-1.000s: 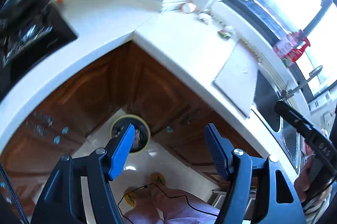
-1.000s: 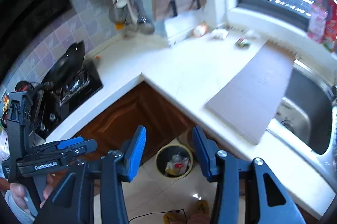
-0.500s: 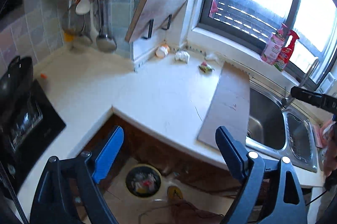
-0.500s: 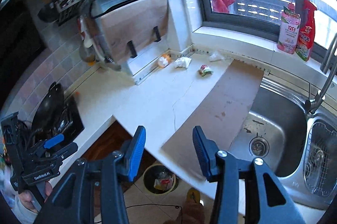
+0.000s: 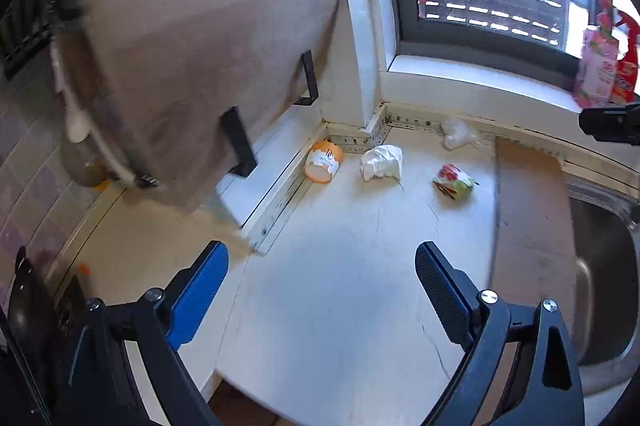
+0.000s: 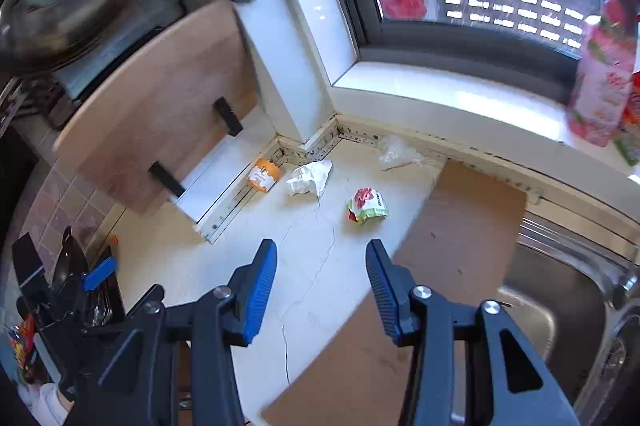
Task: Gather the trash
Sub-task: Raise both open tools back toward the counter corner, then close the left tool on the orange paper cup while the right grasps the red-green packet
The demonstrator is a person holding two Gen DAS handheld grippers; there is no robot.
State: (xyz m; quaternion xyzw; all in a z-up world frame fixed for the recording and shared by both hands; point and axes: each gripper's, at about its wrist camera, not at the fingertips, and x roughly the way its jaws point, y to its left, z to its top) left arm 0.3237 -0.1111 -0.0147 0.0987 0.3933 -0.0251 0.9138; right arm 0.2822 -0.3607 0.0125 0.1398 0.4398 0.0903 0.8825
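Both grippers hang over a white counter [image 5: 340,266] in a kitchen corner, pointing down toward a scatter of trash near the back wall. The left gripper [image 5: 322,266] has its jaws spread wide and opening further, with nothing between them, only bare counter below. The right gripper [image 6: 322,258] holds its jaws at a middling gap, also empty. Four pieces of trash lie ahead of both. An orange cup [image 5: 323,161] lies on its side in the corner, just beside the base of a white rack [image 5: 272,185]. To its right sits a crumpled tissue [image 5: 382,161], near the cup but apart from it. Further right lies a red and green wrapper [image 5: 454,181], on the counter close to the edge of a brown board [image 5: 532,226] that spans from the back wall toward the front. A clear plastic scrap [image 5: 458,133] rests against the back wall, behind the wrapper. In the right wrist view the wrapper [image 6: 367,205] lies nearest the right gripper, with the tissue [image 6: 310,177] and cup [image 6: 263,174] further back to the left. A steel sink [image 6: 560,306] sits right of the board. A cutting board [image 5: 208,57] leans on the rack, and pink bottles [image 6: 604,81] stand on the window sill.
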